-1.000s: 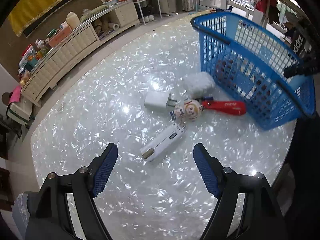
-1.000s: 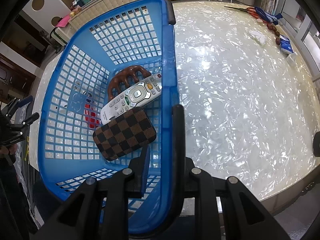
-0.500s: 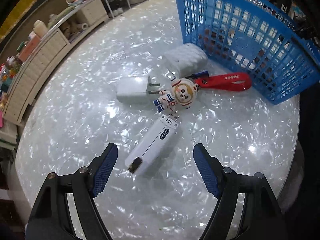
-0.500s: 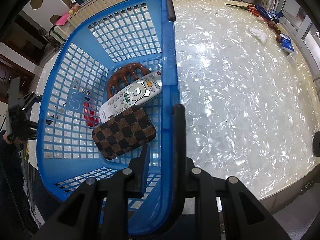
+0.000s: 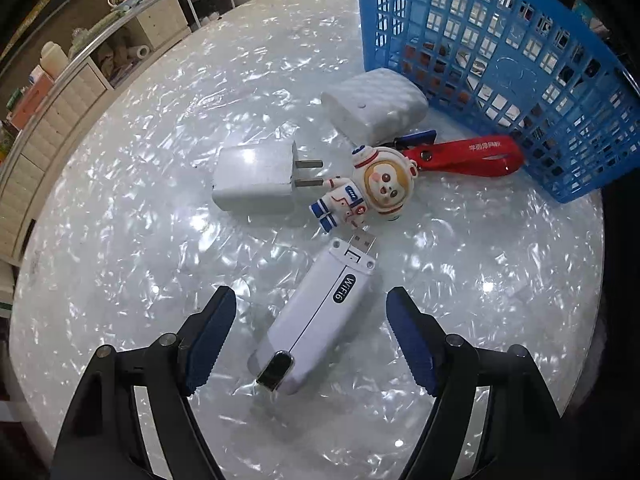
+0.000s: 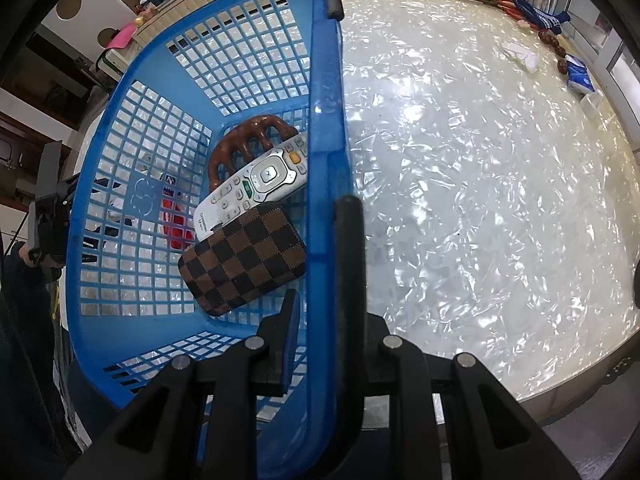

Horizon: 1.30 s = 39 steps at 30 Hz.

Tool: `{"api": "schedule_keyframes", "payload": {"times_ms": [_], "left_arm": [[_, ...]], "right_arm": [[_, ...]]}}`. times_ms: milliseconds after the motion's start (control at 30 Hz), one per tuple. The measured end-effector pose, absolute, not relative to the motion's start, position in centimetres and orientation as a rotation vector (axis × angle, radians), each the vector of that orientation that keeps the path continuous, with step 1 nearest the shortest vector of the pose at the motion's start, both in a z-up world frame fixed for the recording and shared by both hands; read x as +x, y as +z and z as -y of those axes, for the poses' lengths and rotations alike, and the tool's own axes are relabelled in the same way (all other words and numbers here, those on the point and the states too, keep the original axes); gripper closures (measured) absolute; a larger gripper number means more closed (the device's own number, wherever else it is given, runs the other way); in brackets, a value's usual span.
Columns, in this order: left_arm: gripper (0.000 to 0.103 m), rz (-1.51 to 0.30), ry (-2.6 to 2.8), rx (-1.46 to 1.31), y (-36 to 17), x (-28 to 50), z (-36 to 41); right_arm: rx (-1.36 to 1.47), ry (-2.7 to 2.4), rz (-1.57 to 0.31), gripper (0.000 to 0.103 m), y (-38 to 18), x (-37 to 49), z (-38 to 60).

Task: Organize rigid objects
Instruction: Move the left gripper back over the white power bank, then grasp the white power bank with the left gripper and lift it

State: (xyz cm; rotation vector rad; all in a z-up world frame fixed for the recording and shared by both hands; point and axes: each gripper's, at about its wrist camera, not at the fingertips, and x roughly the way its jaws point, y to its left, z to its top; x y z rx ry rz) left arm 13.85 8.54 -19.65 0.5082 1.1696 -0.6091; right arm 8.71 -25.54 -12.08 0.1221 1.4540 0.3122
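A white USB WiFi dongle point(image 5: 320, 312) lies on the pearly table between the blue pads of my left gripper point(image 5: 309, 296). Its jaws are closing, but the pads stand clear of the dongle on both sides. Beyond it lie a white plug charger point(image 5: 256, 180), an astronaut keychain point(image 5: 372, 188) with a red strap point(image 5: 468, 156), and a white quilted case point(image 5: 376, 108). My right gripper point(image 6: 324, 264) is shut on the rim of the blue basket point(image 6: 324, 120). Inside the basket are a remote point(image 6: 256, 180), a brown hair claw point(image 6: 248, 136) and a checkered case point(image 6: 244, 260).
The basket wall point(image 5: 520, 60) stands just right of the loose objects. A low cabinet point(image 5: 60, 100) with clutter runs beyond the table's left edge. Scissors point(image 6: 516, 2) and a tissue pack point(image 6: 578, 76) lie at the table's far right edge.
My left gripper has come down and closer to the dongle, which now sits between its fingers. The right gripper and the basket have stayed put.
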Motion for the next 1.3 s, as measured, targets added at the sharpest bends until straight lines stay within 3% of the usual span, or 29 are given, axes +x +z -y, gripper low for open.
{"api": "schedule_keyframes", "payload": {"times_ms": [267, 667, 933, 1000, 1033, 1300], "left_arm": [[0.064, -1.178, -0.622, 0.415, -19.2, 13.8, -9.6], [0.067, -1.191, -0.458, 0.268, -18.5, 10.1, -9.8], [0.070, -1.160, -0.401, 0.209, -14.9, 9.0, -10.7], [0.079, -1.153, -0.388, 0.204, -13.8, 9.0, -10.7], [0.088, -1.144, -0.382, 0.204, -13.1, 9.0, -10.7], [0.094, -1.099, -0.361, 0.222, -9.6, 8.2, -9.9]], "right_arm": [[0.126, 0.310, -1.444, 0.081, -11.5, 9.0, 25.6], [0.115, 0.311, -1.427, 0.081, -11.2, 8.6, 25.5], [0.108, 0.312, -1.411, 0.081, -10.9, 8.6, 25.7], [0.108, 0.318, -1.409, 0.081, -10.9, 8.6, 25.6], [0.107, 0.318, -1.409, 0.081, -10.9, 8.5, 25.6], [0.136, 0.337, -1.398, 0.081, -10.8, 8.5, 26.3]]}}
